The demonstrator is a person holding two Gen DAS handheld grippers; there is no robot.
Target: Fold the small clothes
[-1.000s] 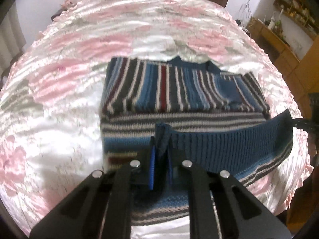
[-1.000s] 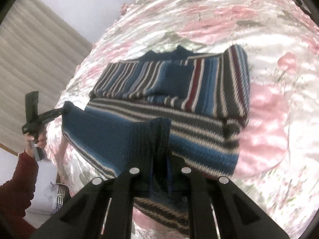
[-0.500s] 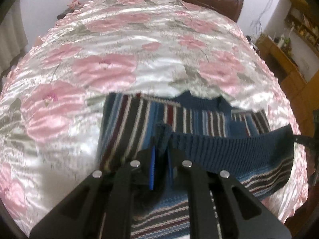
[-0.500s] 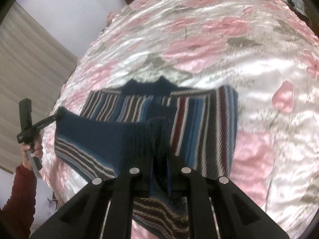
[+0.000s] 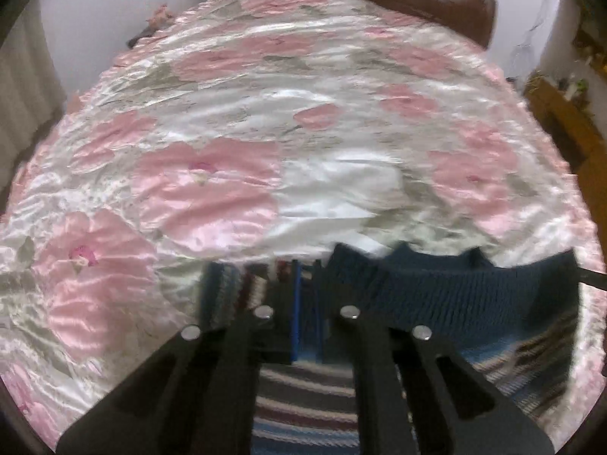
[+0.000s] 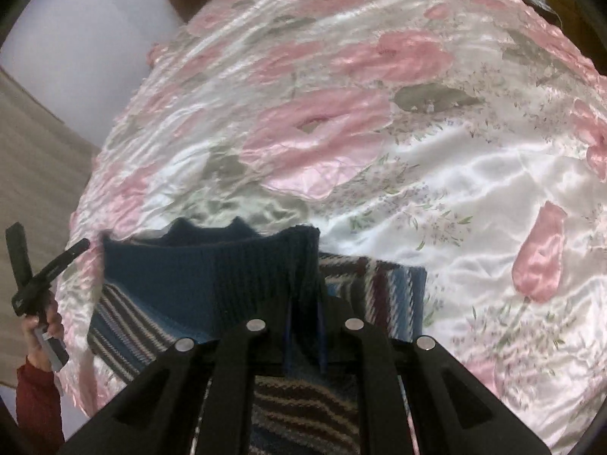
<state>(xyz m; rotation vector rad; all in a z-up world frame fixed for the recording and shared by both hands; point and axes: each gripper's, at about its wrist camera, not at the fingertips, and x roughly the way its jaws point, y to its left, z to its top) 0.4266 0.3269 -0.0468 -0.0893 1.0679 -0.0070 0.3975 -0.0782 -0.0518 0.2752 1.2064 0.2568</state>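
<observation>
Soft, floppy knit here: the striped sweater (image 5: 463,295) sags between my two holds, so the ribbed blue hem (image 6: 212,276) is the sensible edge to pinch, one corner each. Left gripper (image 5: 307,318) is clenched on its hem corner, jaws nearly together with only cloth between. Right gripper (image 6: 303,326) likewise, pinching the other corner. The sweater lies on the floral satin bedspread (image 5: 235,151), its lower half lifted over the body toward the collar.

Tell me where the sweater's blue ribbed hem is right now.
The blue ribbed hem stretches between the left tool and right tool, above the striped sweater.
</observation>
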